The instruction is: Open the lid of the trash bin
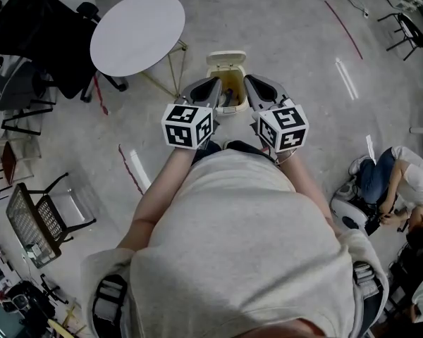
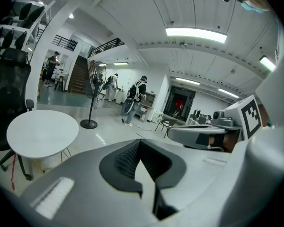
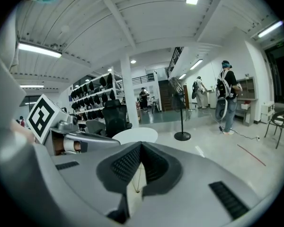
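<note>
We hold the left gripper (image 1: 213,84) and right gripper (image 1: 251,83) with jaws together and empty, tips toward 12 o'clock. The trash bin (image 1: 229,112) stands on the floor between both tips. Its lid (image 1: 226,59) is raised at the bin's 12 o'clock edge. Inside, a yellowish liner (image 1: 233,83) holds dark items (image 1: 229,98) we cannot identify.

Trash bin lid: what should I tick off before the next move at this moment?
1. Trash bin in sight, on the floor between the grippers: ok.
2. Lid looks raised, with the inside of the bin showing: ok.
3. Left gripper jaws together, nothing held: ok.
4. Right gripper jaws together, nothing held: ok.
5. Either gripper touching the bin: cannot tell from above.
6. White round table beside the bin, not over it: ok.
</note>
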